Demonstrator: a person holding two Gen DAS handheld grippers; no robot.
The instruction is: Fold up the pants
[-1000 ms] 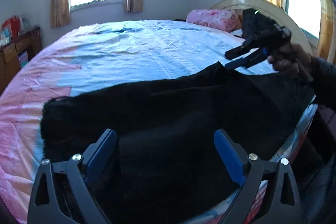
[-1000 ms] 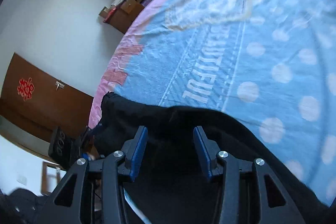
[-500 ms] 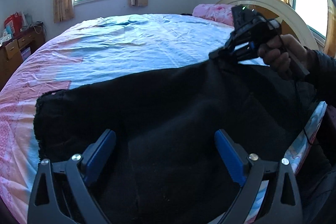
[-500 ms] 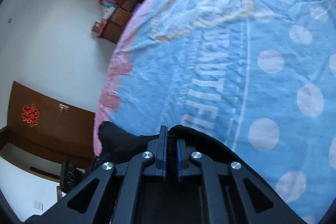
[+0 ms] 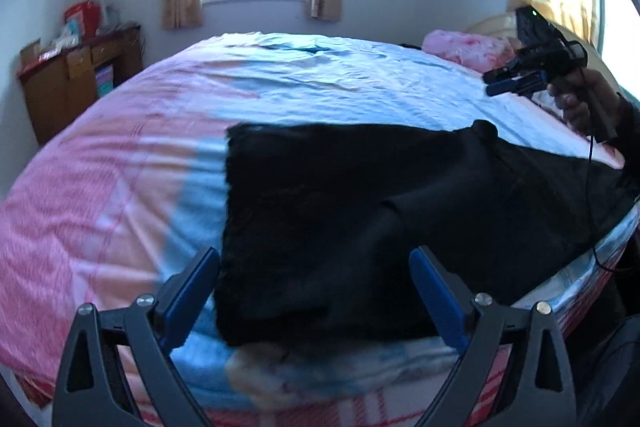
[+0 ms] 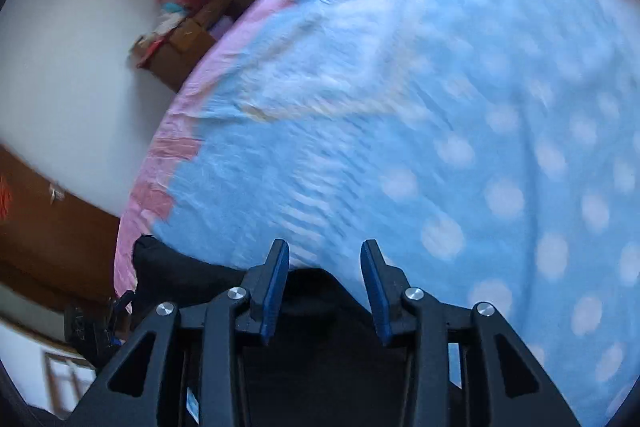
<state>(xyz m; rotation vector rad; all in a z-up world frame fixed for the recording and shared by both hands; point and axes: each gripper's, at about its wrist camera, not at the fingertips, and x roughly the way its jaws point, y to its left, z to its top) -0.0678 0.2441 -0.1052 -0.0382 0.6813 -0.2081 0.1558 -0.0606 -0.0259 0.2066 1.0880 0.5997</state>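
Note:
Black pants (image 5: pixel 360 211) lie flat across the near edge of the bed (image 5: pixel 140 163), running from the middle to the right. My left gripper (image 5: pixel 314 267) stands wide open just above their near left end, pads clear of the cloth. My right gripper (image 5: pixel 496 85), held by a hand (image 5: pixel 576 99), hovers above the pants' far right corner, which sticks up in a small peak (image 5: pixel 484 127). In the right wrist view the right gripper (image 6: pixel 324 259) is opening, its blue pads apart with nothing between them; the dark cloth (image 6: pixel 312 287) lies just below.
The bed cover (image 6: pixel 400 107) is blue with white dots, pink toward the left side. A pink pillow (image 5: pixel 468 45) lies at the head. A wooden cabinet (image 5: pixel 72 75) with boxes stands by the left wall. A cable (image 5: pixel 590 187) hangs from the right gripper over the pants.
The right gripper shut on the pants' far corner, pulled it, then let go and rose clear. The left gripper swung sideways, so the pants' left end now sits between its fingers.

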